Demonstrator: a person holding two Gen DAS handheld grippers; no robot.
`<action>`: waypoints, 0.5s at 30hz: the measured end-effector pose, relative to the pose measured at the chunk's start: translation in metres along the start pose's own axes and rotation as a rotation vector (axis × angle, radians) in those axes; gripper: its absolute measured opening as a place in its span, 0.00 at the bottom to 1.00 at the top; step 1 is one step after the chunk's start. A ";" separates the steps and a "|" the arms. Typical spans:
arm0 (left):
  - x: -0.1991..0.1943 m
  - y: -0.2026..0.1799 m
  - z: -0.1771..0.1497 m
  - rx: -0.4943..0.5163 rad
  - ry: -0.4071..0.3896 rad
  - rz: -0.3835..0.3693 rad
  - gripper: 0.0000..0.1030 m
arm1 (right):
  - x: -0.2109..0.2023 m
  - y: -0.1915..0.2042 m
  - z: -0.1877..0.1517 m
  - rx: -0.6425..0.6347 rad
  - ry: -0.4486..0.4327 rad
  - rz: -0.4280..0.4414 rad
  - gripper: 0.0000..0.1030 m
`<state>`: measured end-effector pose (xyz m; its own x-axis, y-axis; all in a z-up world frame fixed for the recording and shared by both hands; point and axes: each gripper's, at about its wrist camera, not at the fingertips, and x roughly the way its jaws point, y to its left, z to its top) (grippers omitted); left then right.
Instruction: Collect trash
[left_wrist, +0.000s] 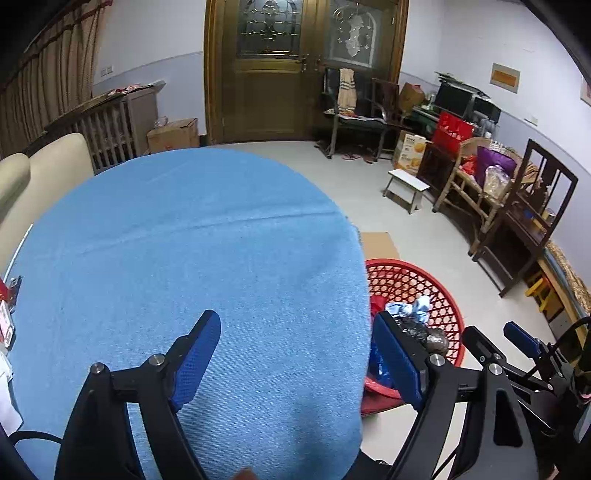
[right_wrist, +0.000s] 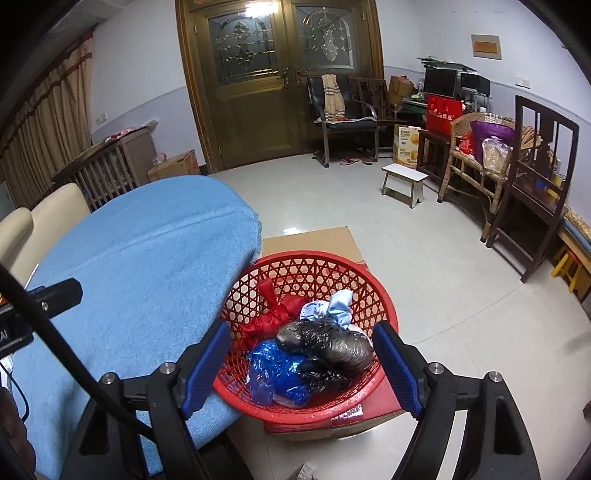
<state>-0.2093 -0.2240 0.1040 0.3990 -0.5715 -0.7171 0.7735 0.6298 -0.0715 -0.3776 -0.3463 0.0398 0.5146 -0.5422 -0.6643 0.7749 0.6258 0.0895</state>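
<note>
Right wrist view: right tool (right_wrist: 301, 363) hangs spread and empty above the red basket (right_wrist: 384, 306), where a black plastic bag (right_wrist: 325, 345) and blue bag (right_wrist: 275, 369) lie bunched. Both look light, soft and slippery; pinch a gathered fold. Left tool (left_wrist: 297, 352) also spread, empty.

A round table (left_wrist: 207, 229) covered by a blue cloth (right_wrist: 140, 266) carries almost nothing; only some red and white packaging (left_wrist: 7, 317) sits at its left edge. Beside its right edge, on the pale tiled floor (right_wrist: 424, 266), a red basket (right_wrist: 384, 295) holding bagged trash rests on a red box (right_wrist: 380, 406), with flat cardboard (right_wrist: 314, 240) just behind it.
</note>
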 end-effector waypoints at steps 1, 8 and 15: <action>-0.001 0.000 0.000 -0.001 -0.005 -0.004 0.82 | -0.001 0.000 0.000 0.004 -0.004 -0.004 0.80; -0.004 0.000 -0.001 0.012 -0.034 0.026 0.82 | -0.006 0.000 -0.003 0.005 -0.007 -0.015 0.80; -0.004 -0.001 -0.004 0.022 -0.036 0.021 0.82 | -0.007 0.004 -0.004 -0.014 -0.006 -0.015 0.80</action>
<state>-0.2137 -0.2206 0.1040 0.4328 -0.5770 -0.6927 0.7749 0.6307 -0.0411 -0.3792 -0.3375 0.0413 0.5054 -0.5545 -0.6611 0.7769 0.6258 0.0691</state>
